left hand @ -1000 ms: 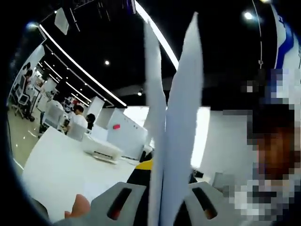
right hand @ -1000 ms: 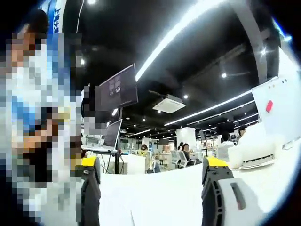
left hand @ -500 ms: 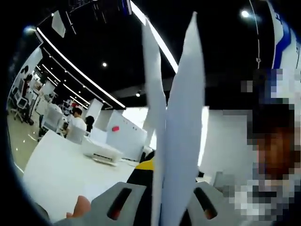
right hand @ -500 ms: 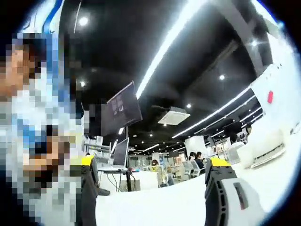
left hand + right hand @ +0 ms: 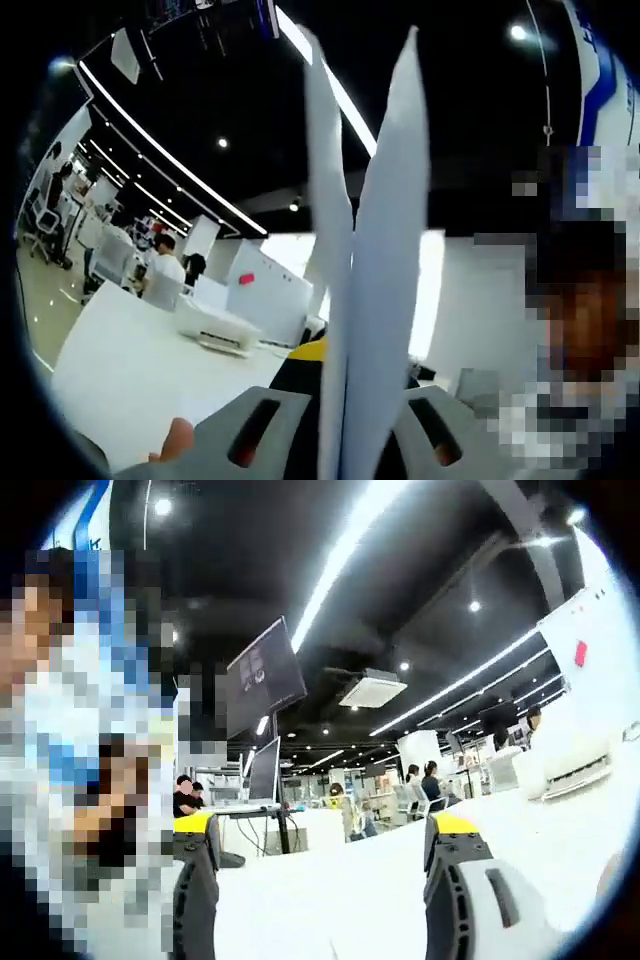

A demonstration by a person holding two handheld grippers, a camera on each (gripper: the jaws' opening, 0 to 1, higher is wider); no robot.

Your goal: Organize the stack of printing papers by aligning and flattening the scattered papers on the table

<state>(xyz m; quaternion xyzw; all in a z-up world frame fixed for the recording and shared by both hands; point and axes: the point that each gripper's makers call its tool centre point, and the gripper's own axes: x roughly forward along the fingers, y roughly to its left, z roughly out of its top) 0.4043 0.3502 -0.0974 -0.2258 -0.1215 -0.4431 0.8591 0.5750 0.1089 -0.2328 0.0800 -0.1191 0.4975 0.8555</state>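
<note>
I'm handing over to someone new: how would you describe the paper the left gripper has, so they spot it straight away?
In the left gripper view, start at the left gripper, whose grey jaws rise from the bottom edge and are shut. Clamped between them are the white paper sheets, seen edge-on and standing up the middle of the picture. Unlike the flat white table to their left, they fan into two tall pointed blades.

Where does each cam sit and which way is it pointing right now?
Left gripper view: rides the left gripper, tilted up toward the dark ceiling; its jaws are shut on upright papers seen edge-on; a fingertip shows at lower left.
Right gripper view: rides the right gripper, looking low across the white table to a hanging monitor; its jaws stand apart with nothing between.
Shared: the white table, ceiling light strips, and people seated at desks behind.
</note>
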